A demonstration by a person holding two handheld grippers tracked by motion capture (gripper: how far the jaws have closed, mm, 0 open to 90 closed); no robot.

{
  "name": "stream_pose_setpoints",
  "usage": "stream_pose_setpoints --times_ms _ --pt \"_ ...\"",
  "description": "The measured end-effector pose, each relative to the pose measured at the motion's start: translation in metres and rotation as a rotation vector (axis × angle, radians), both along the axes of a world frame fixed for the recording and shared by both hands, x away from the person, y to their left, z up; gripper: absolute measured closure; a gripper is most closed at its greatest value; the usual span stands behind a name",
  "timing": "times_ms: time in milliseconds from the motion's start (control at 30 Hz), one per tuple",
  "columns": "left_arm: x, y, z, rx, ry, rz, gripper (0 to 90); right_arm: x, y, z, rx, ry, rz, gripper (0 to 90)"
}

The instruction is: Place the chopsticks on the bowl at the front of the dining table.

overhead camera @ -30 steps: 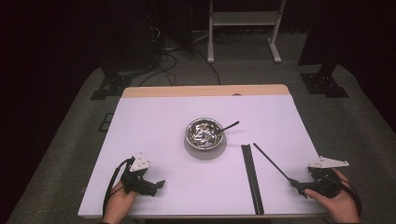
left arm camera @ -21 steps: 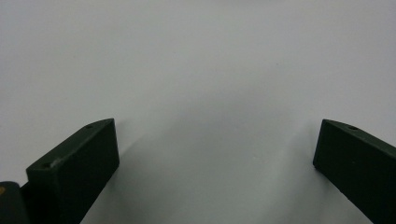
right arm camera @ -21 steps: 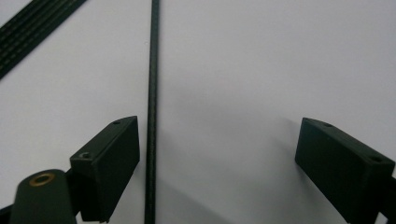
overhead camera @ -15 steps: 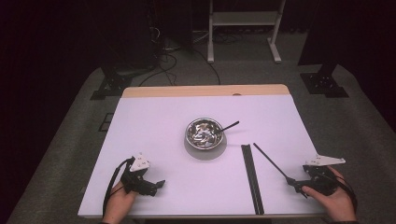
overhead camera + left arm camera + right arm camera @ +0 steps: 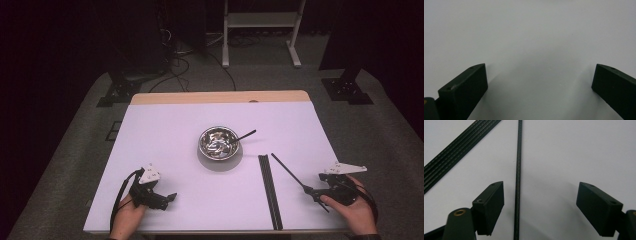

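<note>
On the white table [image 5: 165,135] I see a steel bowl [image 5: 219,142] in the middle. My left gripper [image 5: 170,198] rests near-left, jaws apart. My right gripper [image 5: 540,202], near-right, has just been closing its jaws around one thin black stick [image 5: 517,182], not yet pressing it

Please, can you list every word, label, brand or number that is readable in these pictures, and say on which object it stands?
There are none: no readable text stands on the bowl, the black rods, the single rod, the table or either gripper.
</note>
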State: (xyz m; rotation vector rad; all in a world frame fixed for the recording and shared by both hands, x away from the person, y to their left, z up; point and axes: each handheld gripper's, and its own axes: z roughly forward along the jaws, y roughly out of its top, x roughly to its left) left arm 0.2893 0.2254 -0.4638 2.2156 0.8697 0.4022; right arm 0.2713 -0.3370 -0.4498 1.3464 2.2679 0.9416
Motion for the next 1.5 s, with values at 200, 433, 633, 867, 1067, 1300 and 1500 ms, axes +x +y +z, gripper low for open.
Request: stream_pose_setpoints --times_ms 200,433,633,867,1067,1300,1500 --pt "0.000 0.000 0.000 0.000 0.001 0.000 0.0 0.001 0.002 0.001 0.009 -0.002 0.004 22.5" --pt "0.000 0.000 0.000 -0.002 0.002 0.001 0.0 0.004 0.007 0.001 0.017 -0.004 0.024 29.1" --pt "0.000 0.000 0.000 -0.002 0.001 0.000 0.0 0.006 0.008 0.004 0.039 -0.007 0.042 39.0" --pt "0.000 0.000 0.000 -0.002 0.002 0.000 0.0 0.012 0.014 0.002 0.049 0.006 0.074 47.8" --pt "0.000 0.000 0.000 -0.002 0.002 0.000 0.0 0.019 0.020 0.003 0.045 0.006 0.089 56.7" --pt "0.000 0.000 0.000 -0.002 0.002 0.000 0.0 0.023 0.024 0.003 0.048 0.005 0.094 63.9" --pt "0.000 0.000 0.000 -0.002 0.002 0.001 0.0 0.033 0.029 0.002 0.049 0.017 0.099 72.6"
